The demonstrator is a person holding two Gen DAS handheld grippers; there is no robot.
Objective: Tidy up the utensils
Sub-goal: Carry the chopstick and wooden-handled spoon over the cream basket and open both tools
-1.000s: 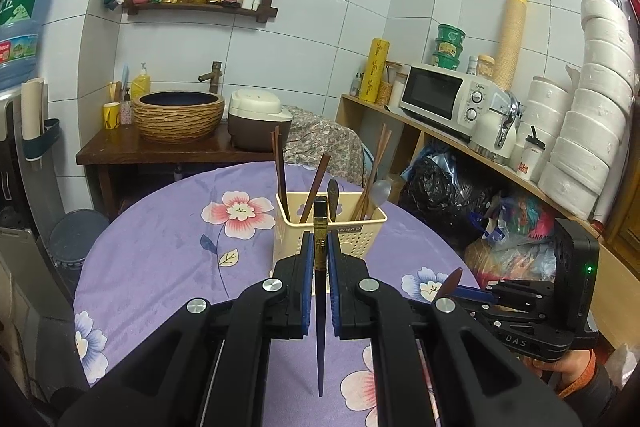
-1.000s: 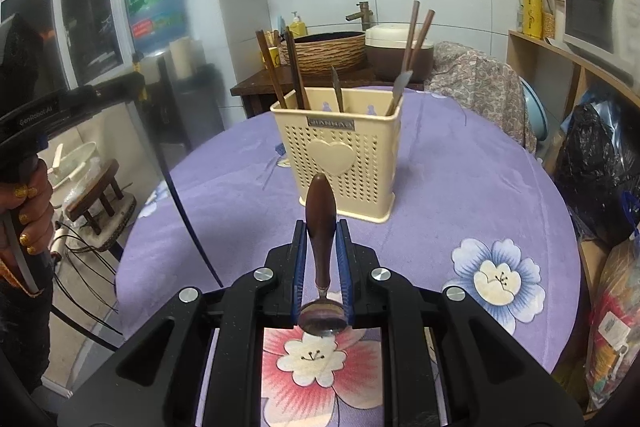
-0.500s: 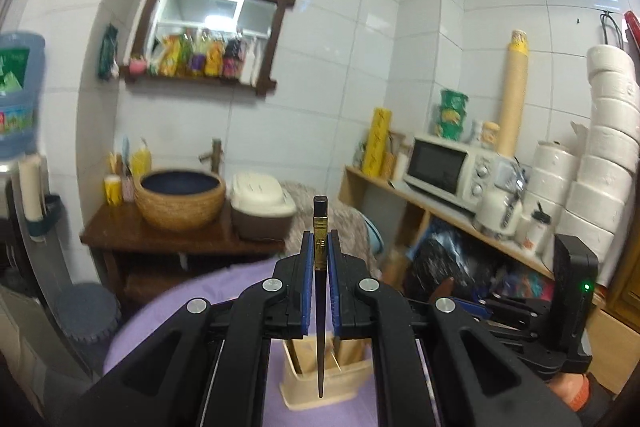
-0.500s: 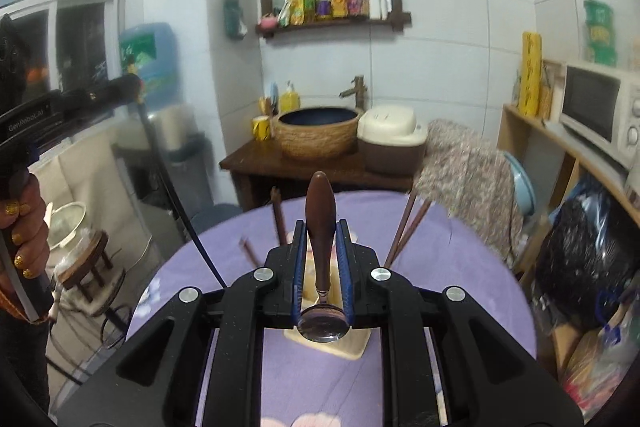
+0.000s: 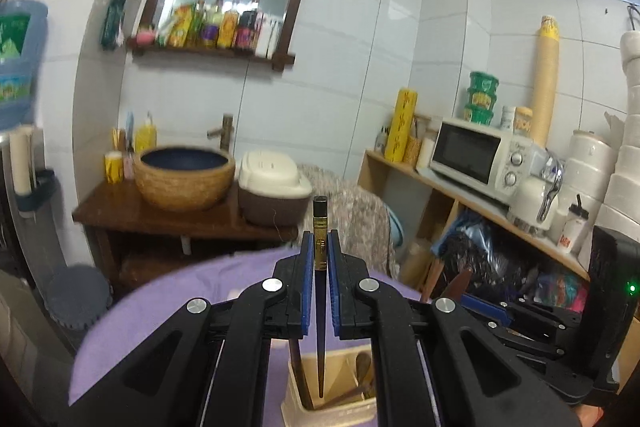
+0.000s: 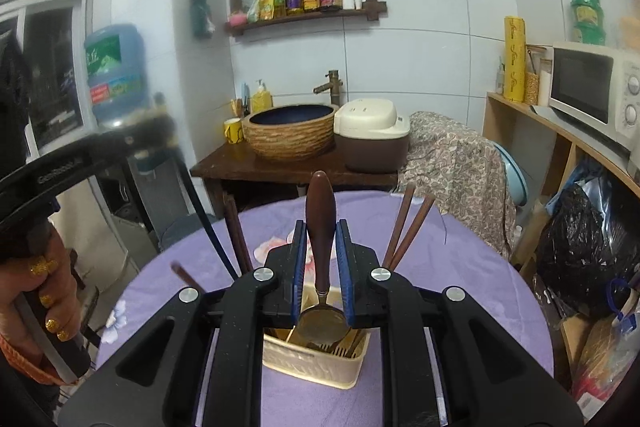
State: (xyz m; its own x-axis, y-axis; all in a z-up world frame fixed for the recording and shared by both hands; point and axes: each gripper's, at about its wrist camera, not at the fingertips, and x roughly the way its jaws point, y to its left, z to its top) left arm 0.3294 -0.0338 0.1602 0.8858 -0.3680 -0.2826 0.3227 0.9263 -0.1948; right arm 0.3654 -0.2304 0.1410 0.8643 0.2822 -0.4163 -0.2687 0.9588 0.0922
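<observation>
My left gripper [image 5: 319,254] is shut on a dark chopstick [image 5: 320,311] with a gold band near its top; the chopstick hangs point-down over the cream utensil basket [image 5: 332,407], which holds brown utensils. My right gripper [image 6: 321,247] is shut on a spoon [image 6: 320,219] by its brown wooden handle, metal bowl downward just above the same basket [image 6: 316,359]. Brown chopsticks [image 6: 406,231] lean out of the basket at the right. The left gripper's body and its chopstick show at the left edge of the right wrist view.
The basket stands on a round table with a purple flowered cloth [image 6: 460,267]. Behind it a wooden stand carries a woven basin [image 6: 289,131] and a rice cooker [image 6: 372,135]. A shelf with a microwave [image 5: 476,155] lines the right wall. A hand [image 6: 40,291] holds the left gripper's handle.
Both grippers rose and moved over the basket, so it sank to the bottom of both views. The chopstick tip and the spoon bowl now hang over the basket's opening.
</observation>
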